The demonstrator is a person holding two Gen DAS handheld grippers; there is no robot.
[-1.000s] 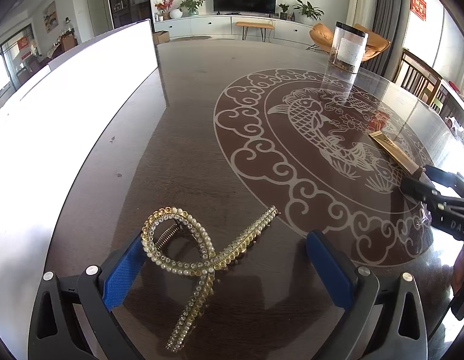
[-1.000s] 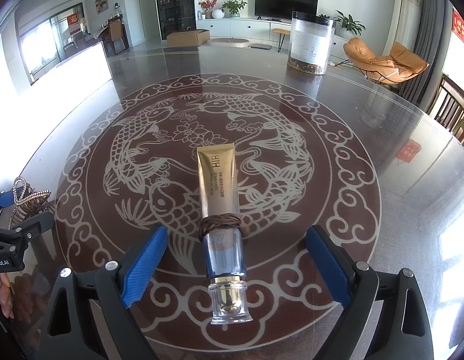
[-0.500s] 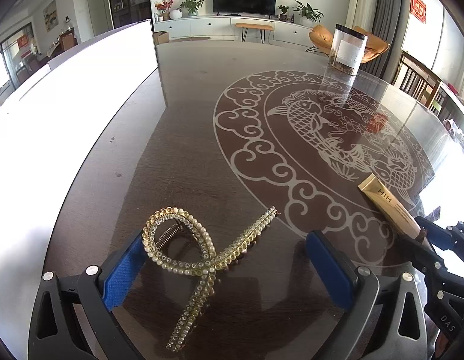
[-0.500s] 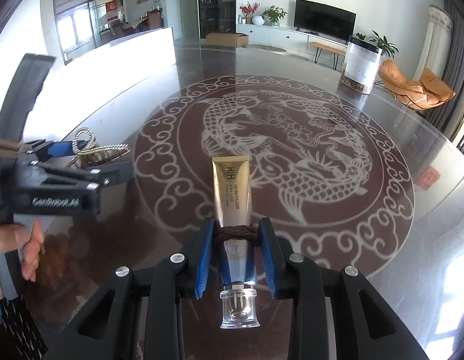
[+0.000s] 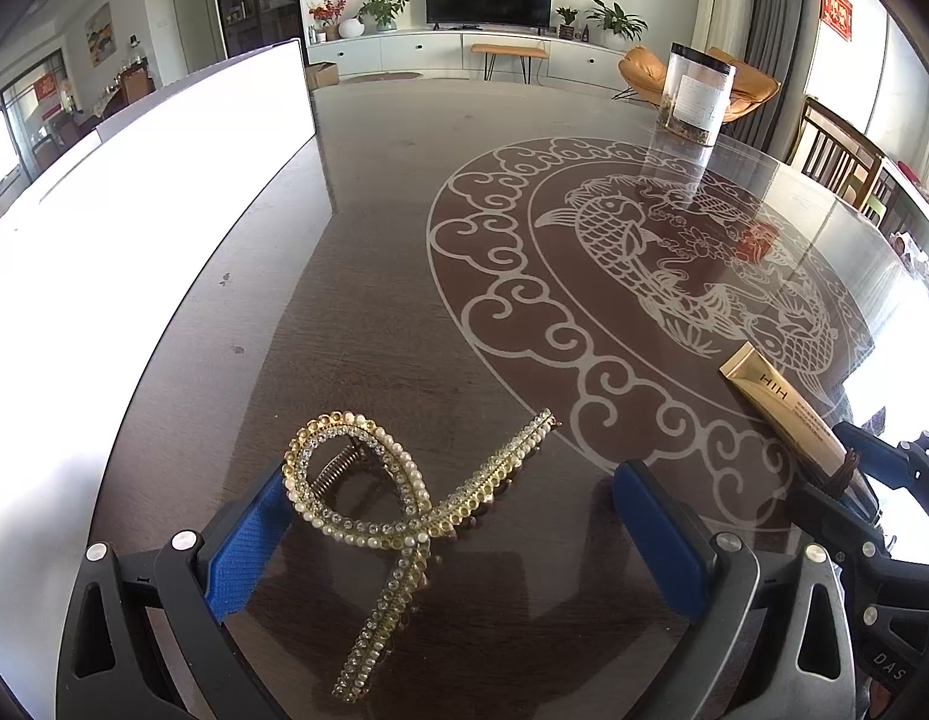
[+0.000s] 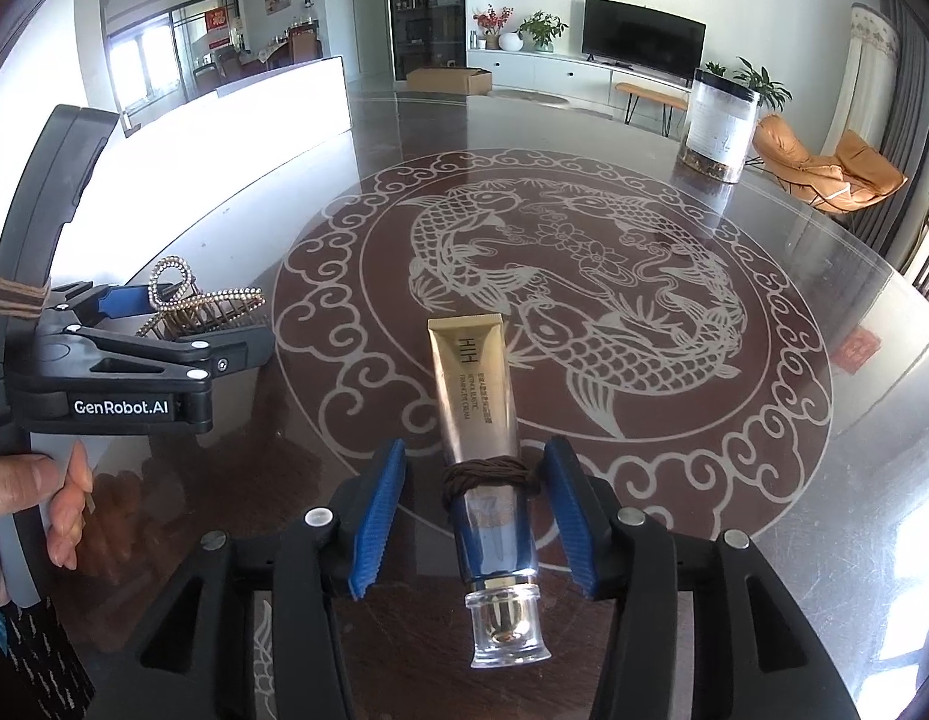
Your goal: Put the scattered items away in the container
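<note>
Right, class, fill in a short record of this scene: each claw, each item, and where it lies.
left claw: open, jaws either side of the hair clip
hair clip: pearl and rhinestone, lying on the table
right claw: open, small gaps to the tube
tube: gold, flat on the table, cap towards the camera
hair tie: brown, wrapped around the tube
jar: clear, upright at the far side
items in container: none visible yet

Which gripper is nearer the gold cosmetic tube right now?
Right. The right gripper straddles the gold tube, its open fingers flanking the brown band without touching. The left gripper is off to the side, around the pearl hair clip.
</note>
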